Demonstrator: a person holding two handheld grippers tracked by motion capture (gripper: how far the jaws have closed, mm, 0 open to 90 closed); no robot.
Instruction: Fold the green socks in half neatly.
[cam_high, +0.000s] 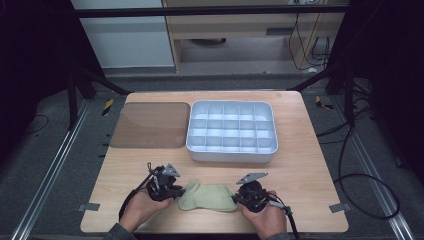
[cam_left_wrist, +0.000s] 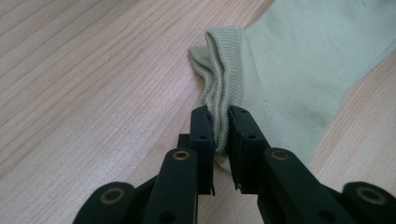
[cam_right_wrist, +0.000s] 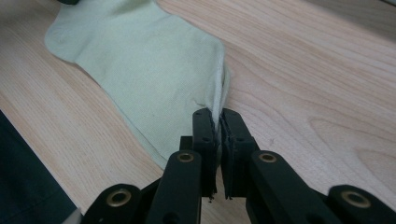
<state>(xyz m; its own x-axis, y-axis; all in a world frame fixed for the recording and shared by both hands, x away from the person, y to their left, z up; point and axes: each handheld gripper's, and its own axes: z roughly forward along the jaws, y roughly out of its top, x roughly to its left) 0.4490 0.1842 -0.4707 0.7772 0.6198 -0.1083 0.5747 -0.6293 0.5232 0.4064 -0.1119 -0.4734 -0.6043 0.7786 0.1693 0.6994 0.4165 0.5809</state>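
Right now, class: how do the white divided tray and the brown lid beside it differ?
The white tray is deep and split into many small compartments; the brown lid is flat and undivided. The tray is opaque white, while the lid is tinted and see-through. Both are rounded rectangles of similar footprint lying side by side on the wooden table.

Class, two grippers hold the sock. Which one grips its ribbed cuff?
The left gripper: its jaws pinch the ribbed cuff of the sock. The right gripper clamps the sock's plain, unribbed edge at the other end.

The wooden table (cam_high: 310, 165) carries a brown lid (cam_high: 150, 125), a white compartment tray (cam_high: 231, 152) and a pale green sock (cam_high: 207, 196).
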